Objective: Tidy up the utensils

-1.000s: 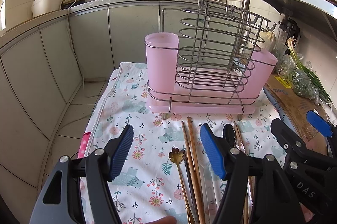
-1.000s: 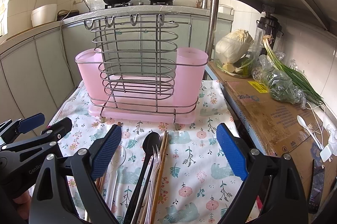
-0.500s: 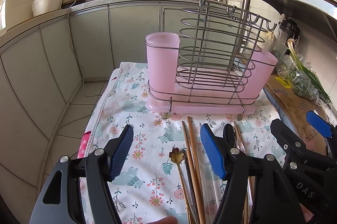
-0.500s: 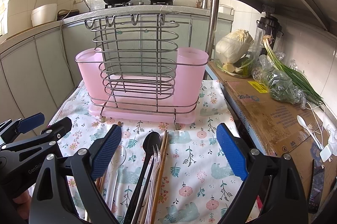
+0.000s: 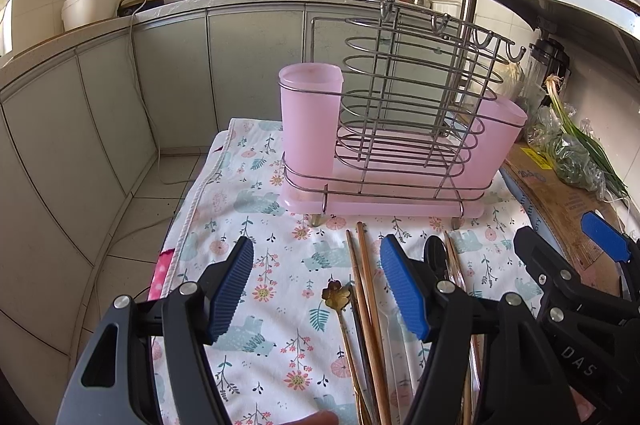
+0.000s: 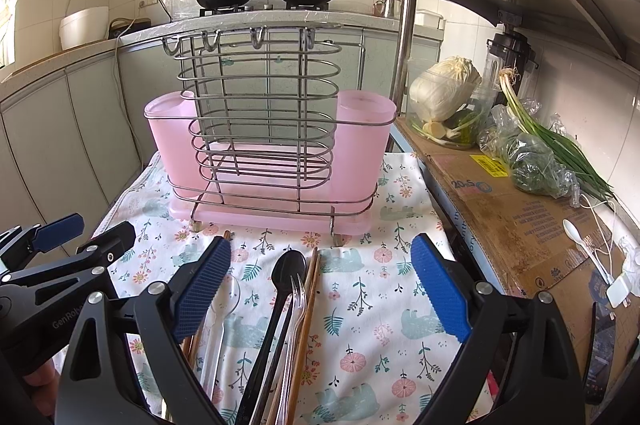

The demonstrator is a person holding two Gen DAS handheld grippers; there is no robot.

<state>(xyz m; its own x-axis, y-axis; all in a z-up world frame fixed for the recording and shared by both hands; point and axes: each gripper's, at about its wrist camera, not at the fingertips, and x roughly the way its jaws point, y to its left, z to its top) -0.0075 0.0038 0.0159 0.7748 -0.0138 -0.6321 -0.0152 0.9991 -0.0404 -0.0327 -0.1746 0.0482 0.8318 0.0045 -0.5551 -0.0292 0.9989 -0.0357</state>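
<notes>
Left gripper (image 5: 316, 289) jaws wide, holding nothing, above flower spoon (image 5: 334, 293) & chopsticks (image 5: 366, 289); right gripper (image 6: 320, 289) also wide, over black spoon (image 6: 285, 271) & fork (image 6: 296, 295); utensils lie on surface before rack (image 6: 264, 153); better take 1 item only, lift, drop into pink cup (image 5: 310, 117).

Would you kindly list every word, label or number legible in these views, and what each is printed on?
"DAS": on the right gripper, seen from the left wrist.
"GenRob", cut off: on the left gripper, seen from the right wrist.
"20", then unclear characters: on the cardboard.
Yellow label and smaller cardboard print: too small to read.
</notes>
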